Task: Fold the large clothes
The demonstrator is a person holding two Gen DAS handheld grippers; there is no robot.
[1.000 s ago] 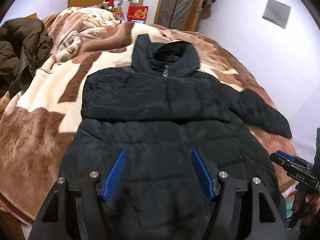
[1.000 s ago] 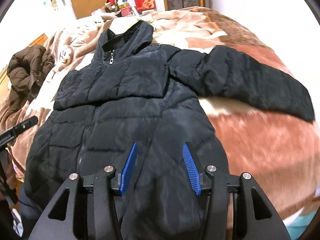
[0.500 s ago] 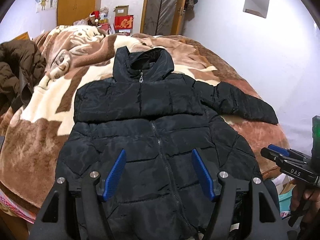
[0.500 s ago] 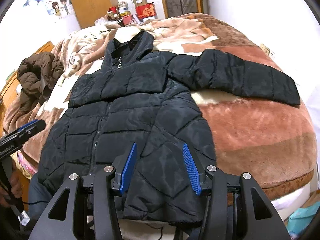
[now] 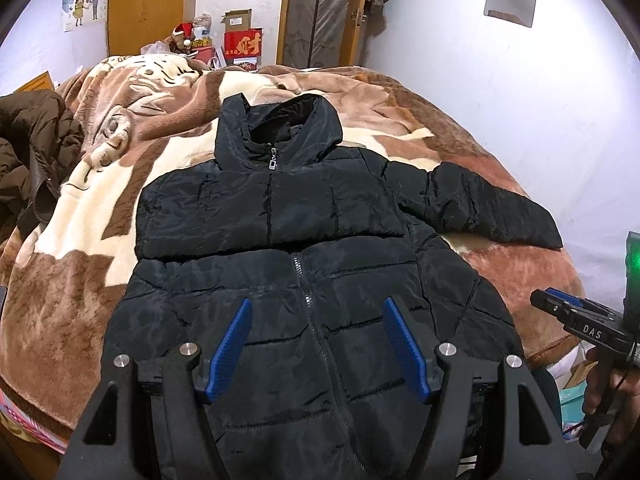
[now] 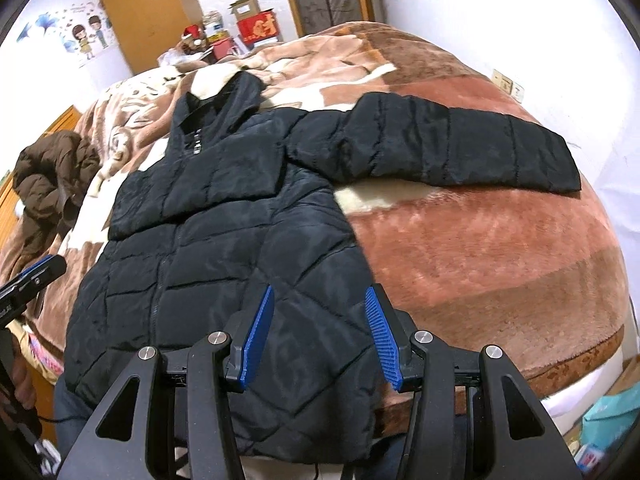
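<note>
Black quilted jacket (image 5: pixel 280 216) seen in slightly shiny synthetic cloth, blanket (image 5: pixel 80 264) shown as plush, matt fleece, brown coat (image 5: pixel 28 148) rendered in matt padded fabric, gripper pads (image 5: pixel 232 344) moulded in ribbed blue plastic, wardrobe door (image 5: pixel 148 4) finished in smooth wood.

you see the black puffer jacket (image 5: pixel 288 240) lying face up, zipped, one sleeve (image 6: pixel 440 148) stretched out sideways, hem overhanging the near edge.

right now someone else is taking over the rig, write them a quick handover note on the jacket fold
Left gripper: open, empty, above the hem.
Right gripper: open, empty, above the hem's other side.
Black quilted puffer jacket: face up, zipped, on the brown and cream plush blanket.
Done: one sleeve folded across the chest.
Left: outstretched sleeve, then fold the body.
</note>
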